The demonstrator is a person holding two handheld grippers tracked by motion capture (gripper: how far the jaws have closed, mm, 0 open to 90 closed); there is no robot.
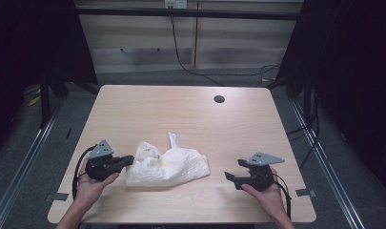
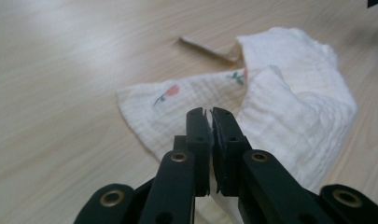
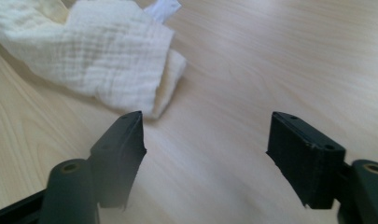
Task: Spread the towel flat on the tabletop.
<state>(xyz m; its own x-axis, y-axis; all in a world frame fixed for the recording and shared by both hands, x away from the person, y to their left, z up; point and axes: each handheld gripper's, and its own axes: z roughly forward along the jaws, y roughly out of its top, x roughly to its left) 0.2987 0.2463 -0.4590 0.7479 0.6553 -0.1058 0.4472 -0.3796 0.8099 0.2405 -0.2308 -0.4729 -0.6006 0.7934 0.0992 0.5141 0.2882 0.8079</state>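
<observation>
While the left claw (image 1: 128,160) sits pressed together at the crumpled cloth (image 1: 169,164) and the right claw (image 1: 230,177) waits spread apart nearby on the tabletop (image 1: 181,112), the reach seems underway, so next the right must close in on the cloth's near edge.

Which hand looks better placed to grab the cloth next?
Probably the right. Its tool is open, facing the cloth with bare table between. The left tool is at the cloth's edge, but its jaws are shut.
</observation>
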